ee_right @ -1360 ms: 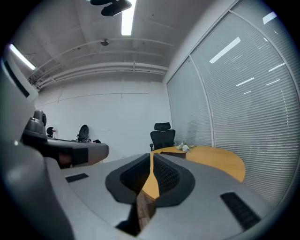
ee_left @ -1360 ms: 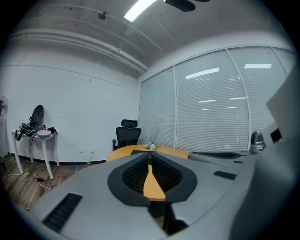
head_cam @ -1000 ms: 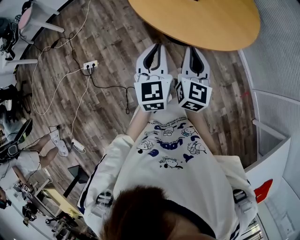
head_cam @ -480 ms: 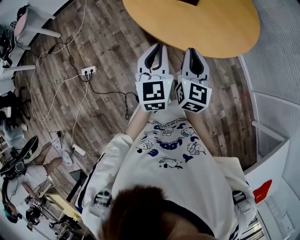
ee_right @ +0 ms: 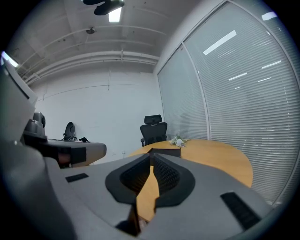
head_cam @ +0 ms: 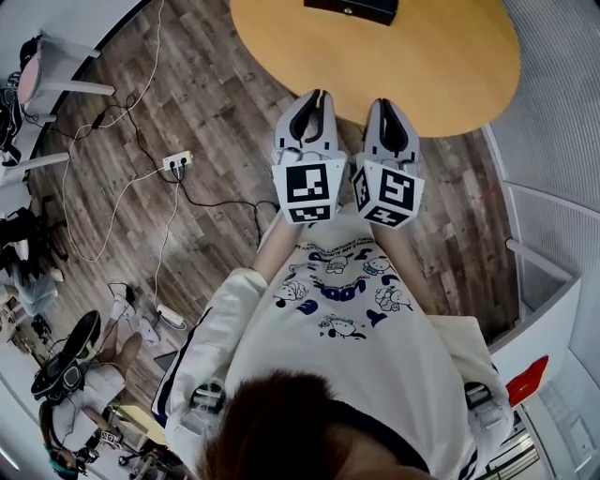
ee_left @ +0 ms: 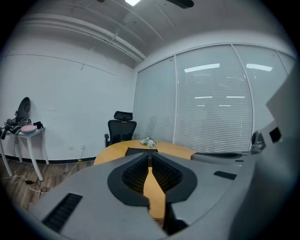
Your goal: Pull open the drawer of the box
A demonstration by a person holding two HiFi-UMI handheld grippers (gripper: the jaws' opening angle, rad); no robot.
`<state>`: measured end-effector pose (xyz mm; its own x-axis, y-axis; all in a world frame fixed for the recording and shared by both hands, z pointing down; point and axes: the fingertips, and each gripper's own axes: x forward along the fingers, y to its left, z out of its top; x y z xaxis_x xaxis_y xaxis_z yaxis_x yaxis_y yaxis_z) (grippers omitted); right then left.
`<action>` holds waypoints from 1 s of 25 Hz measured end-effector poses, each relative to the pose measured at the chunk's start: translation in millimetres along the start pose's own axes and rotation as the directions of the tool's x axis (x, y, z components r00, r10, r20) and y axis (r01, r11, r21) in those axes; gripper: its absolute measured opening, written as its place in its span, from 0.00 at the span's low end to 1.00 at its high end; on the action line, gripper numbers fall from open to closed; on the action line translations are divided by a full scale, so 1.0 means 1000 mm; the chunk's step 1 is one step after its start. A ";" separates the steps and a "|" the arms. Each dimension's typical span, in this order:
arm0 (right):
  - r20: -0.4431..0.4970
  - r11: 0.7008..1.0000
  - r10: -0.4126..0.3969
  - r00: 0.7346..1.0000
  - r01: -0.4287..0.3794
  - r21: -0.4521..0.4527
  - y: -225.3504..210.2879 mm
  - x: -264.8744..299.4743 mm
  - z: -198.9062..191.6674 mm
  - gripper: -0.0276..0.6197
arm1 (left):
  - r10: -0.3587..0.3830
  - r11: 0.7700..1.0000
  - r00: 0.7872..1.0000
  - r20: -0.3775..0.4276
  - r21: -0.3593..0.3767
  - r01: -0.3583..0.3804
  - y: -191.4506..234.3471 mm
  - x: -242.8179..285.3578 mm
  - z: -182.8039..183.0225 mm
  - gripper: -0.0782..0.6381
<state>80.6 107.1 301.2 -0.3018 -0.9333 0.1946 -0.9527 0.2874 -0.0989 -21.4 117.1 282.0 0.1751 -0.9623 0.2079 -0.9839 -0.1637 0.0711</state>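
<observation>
A flat black box [head_cam: 352, 9] lies on the round wooden table [head_cam: 441, 66] at its far side; its drawer front is too small to make out. Both grippers are held side by side in front of the person's chest, just short of the table's near edge. My left gripper [head_cam: 316, 96] is shut with nothing in it. Beside it my right gripper [head_cam: 383, 104] is also shut and empty. In the left gripper view the box [ee_left: 139, 151] shows beyond the left gripper [ee_left: 149, 155]. In the right gripper view the box [ee_right: 167, 151] lies past the right gripper [ee_right: 151, 155].
A small bunch of white flowers [ee_right: 177, 140] lies behind the box. A black office chair [ee_left: 121, 127] stands beyond the table. A power strip [head_cam: 178, 159] and cables cross the wooden floor at left. Another person sits at lower left [head_cam: 80, 370]. Blinds run along the right.
The table has slid down in the head view and the black box has come into sight at its top. Both grippers stay shut, side by side.
</observation>
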 end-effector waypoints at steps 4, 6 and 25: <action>-0.007 1.000 -0.030 1.000 0.030 0.001 0.002 0.035 0.005 0.10 | -0.034 0.999 0.999 -0.010 -0.003 0.034 0.018 0.034 0.006 0.16; -0.009 0.999 -0.043 0.999 0.043 0.003 0.002 0.049 0.008 0.10 | -0.050 0.999 0.999 -0.013 -0.002 0.050 0.025 0.049 0.010 0.16; -0.042 0.990 -0.140 0.989 0.140 0.011 -0.016 0.136 0.008 0.10 | -0.141 0.990 0.988 -0.064 0.004 0.141 0.060 0.144 0.015 0.16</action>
<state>55.2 -26.0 320.9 -0.1668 -0.9544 0.2477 -0.9851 0.1510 -0.0818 -55.7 -34.2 301.8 0.3138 -0.9137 0.2581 -0.9494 -0.2990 0.0958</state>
